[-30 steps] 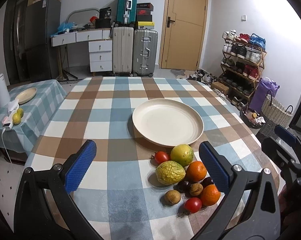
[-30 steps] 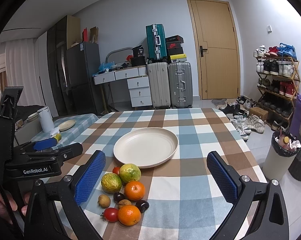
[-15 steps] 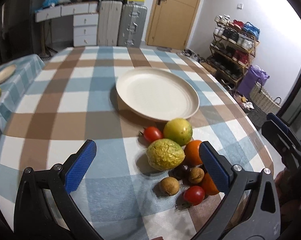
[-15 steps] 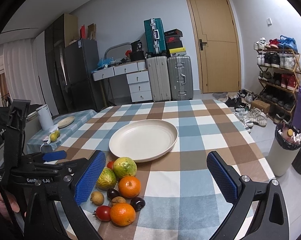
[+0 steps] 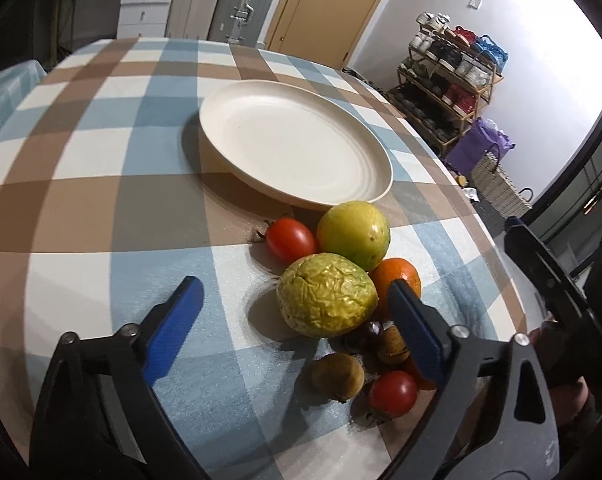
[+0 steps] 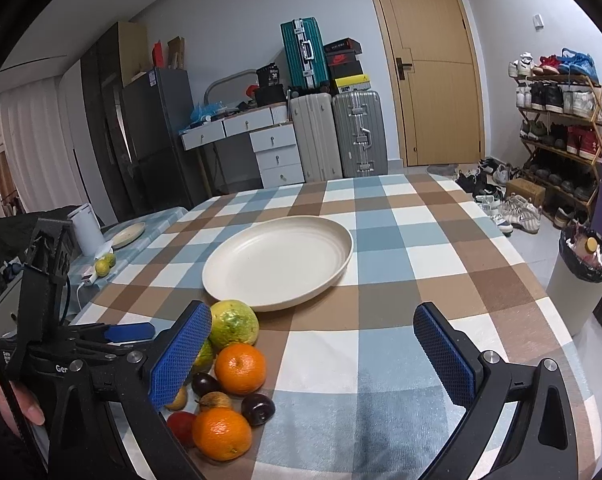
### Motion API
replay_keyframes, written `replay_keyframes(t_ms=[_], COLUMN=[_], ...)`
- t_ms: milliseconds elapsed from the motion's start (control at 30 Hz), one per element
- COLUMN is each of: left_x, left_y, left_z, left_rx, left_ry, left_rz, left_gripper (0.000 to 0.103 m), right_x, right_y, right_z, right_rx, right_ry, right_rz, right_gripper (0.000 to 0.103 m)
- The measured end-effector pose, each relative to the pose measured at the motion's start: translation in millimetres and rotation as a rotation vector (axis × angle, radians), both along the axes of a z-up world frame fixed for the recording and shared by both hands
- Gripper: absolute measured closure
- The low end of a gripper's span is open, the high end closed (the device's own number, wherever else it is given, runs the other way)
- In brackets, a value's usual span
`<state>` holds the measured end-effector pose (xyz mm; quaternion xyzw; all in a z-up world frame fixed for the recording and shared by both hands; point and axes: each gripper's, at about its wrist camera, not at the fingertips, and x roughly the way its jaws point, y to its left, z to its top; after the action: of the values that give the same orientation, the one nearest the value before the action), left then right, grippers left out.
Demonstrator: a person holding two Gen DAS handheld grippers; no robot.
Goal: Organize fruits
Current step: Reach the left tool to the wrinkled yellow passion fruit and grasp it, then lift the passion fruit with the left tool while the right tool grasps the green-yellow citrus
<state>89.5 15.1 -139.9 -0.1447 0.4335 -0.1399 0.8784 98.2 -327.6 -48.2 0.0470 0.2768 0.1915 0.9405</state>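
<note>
Fruits sit heaped on the checked tablecloth point(image 5: 101, 184), just in front of the empty cream plate point(image 5: 293, 142); we judge the wrinkled green-yellow fruit point(image 5: 327, 300) to be first. Our left gripper point(image 5: 295, 308) is closing with that fruit between its pads but not yet pressed, so we should centre it and squeeze gently, keeping clear of the orange point(image 5: 401, 276) behind. Our right gripper point(image 6: 313, 356) hangs wide open, holding nothing. Compared with a second ago, the left camera has dropped closer to the heap.
</note>
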Motion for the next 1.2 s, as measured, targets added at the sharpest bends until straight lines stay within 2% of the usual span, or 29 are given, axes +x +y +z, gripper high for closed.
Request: replay_keyframes(t_ms=[133,233,267,467,700,967,1200], left_x=[8.4,8.7,10.5,12.5,4.2,-5.9,-11.3], left_y=[0.1,-1.3,-2.2,-1.4,4.2,23.8,47.0], left_z=[-4.5,-4.9,-5.5,-6.3,-2.8,2.0,8.1], left_rx=[-0.054,-0.080,-0.087,-0.123,-0.123,-0.137,-0.151], left_ry=[0.012,0.006,0.008,0.011,-0.015,-0.046,-0.070], left_rz=[-0.035,-0.063,-0.073,-0.084,-0.087,-0.069,-0.039], left_gripper=[0.029,0.043,0.052,0.052,0.052,0.052,0.052], right_x=[6.3,9.6,10.4,11.9,11.6,25.4,41.0], right_y=[0.7,2.1,2.3,6.4,13.9,22.1,49.3], right_z=[-5.4,-8.2,-8.8,-10.4,-7.1,-11.3,-14.0], right_rx=[0.003,0.000,-0.001,-0.011,-0.017,0.053,0.043], right_ry=[0.016,0.023,0.025,0.036,0.043,0.148,0.233], right_rz=[0.001,0.004,0.007,0.016,0.035,0.129,0.228], right_gripper=[0.000,0.000,0.000,0.000,0.000,0.000,0.000])
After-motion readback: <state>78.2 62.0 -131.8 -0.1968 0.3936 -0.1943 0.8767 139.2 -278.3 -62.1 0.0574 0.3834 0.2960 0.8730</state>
